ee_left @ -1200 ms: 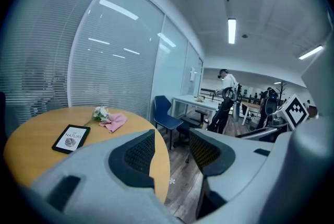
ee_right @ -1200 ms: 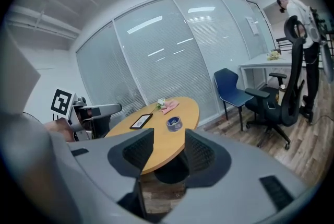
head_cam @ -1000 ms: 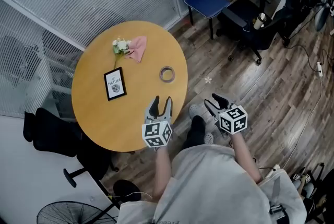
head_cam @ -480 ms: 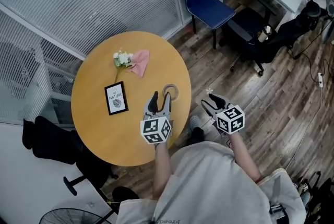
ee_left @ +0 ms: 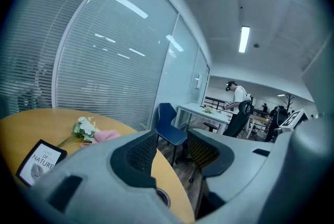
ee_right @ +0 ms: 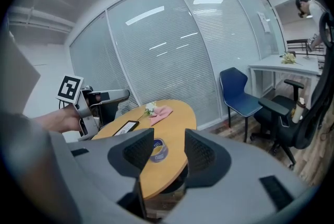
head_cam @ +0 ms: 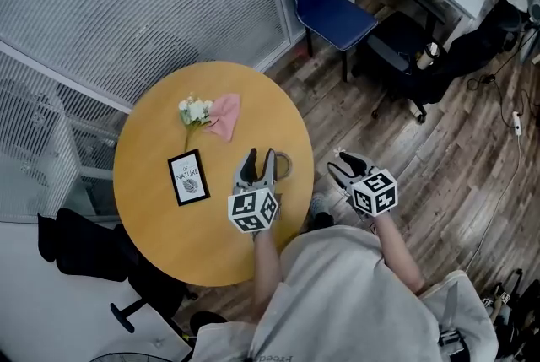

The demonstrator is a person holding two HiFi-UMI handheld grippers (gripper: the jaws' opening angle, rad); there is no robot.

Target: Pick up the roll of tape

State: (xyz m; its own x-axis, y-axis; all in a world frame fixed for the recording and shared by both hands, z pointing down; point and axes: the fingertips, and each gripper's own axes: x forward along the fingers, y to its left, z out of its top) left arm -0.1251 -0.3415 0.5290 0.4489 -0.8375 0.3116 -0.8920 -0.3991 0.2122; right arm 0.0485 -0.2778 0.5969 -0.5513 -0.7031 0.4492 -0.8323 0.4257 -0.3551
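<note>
Bright, even ceiling-strip lighting, soft shadows; both gripper views show fisheye curvature with dark corners

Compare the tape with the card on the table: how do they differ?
The tape is a round ring with an open centre, while the card is a flat rectangle with a dark border. The tape lies close to the table's edge, and the card lies further in. Both lie flat on the wood.

The grey ring-shaped roll of tape (head_cam: pixel 288 164) lies half hidden behind the left gripper (head_cam: pixel 260 156), whose closing jaws hold nothing between them; the black framed card (head_cam: pixel 188 177) has small print too tiny to read
</note>
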